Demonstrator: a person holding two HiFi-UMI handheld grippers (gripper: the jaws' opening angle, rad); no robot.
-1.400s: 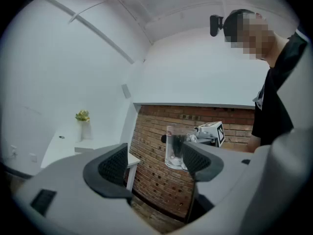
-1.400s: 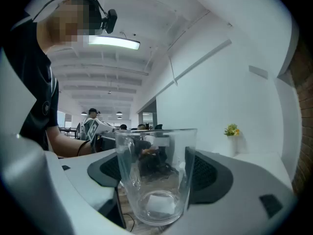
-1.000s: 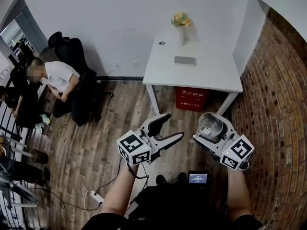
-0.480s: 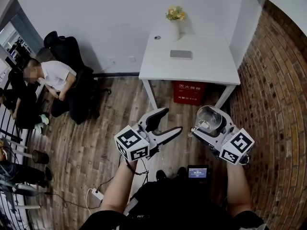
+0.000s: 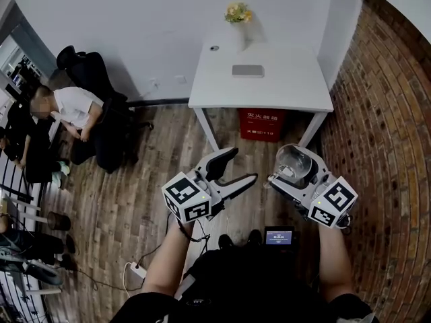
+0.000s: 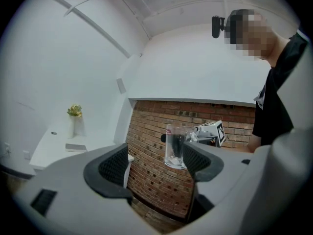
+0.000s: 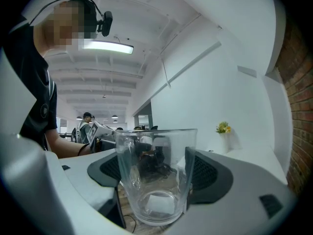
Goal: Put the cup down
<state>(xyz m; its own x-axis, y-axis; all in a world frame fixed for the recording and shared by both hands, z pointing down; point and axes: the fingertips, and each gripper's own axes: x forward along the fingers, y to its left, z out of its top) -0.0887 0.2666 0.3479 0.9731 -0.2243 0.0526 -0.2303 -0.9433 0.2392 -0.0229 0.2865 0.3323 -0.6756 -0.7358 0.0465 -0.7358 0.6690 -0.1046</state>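
From my seat the right gripper (image 5: 296, 169) is clenched on the cup (image 5: 293, 161), a clear glass with a handle. In the right gripper view both dark pads press its sides and it stands upright between them, empty as far as I can see. It is held up in the air over the wooden floor (image 5: 135, 194), at about 3 o'clock from the middle of the head view, and touches no surface.

The left gripper (image 5: 235, 169) is released: its jaws stand wide apart with nothing between them. In the left gripper view the cup shows beyond the gap, well apart from those jaws. That gripper sits at 9 o'clock from the cup.

The white table (image 5: 269, 96) lies at 12 o'clock. It carries a vase of yellow flowers (image 5: 236, 13) at its far edge and a flat grey object (image 5: 248, 70) nearer the middle. A red box (image 5: 262, 124) sits under the table. The brick wall (image 5: 384, 147) runs down the 3 o'clock side. A seated person (image 5: 71, 106) is at 10 o'clock, near a black chair (image 5: 91, 66)
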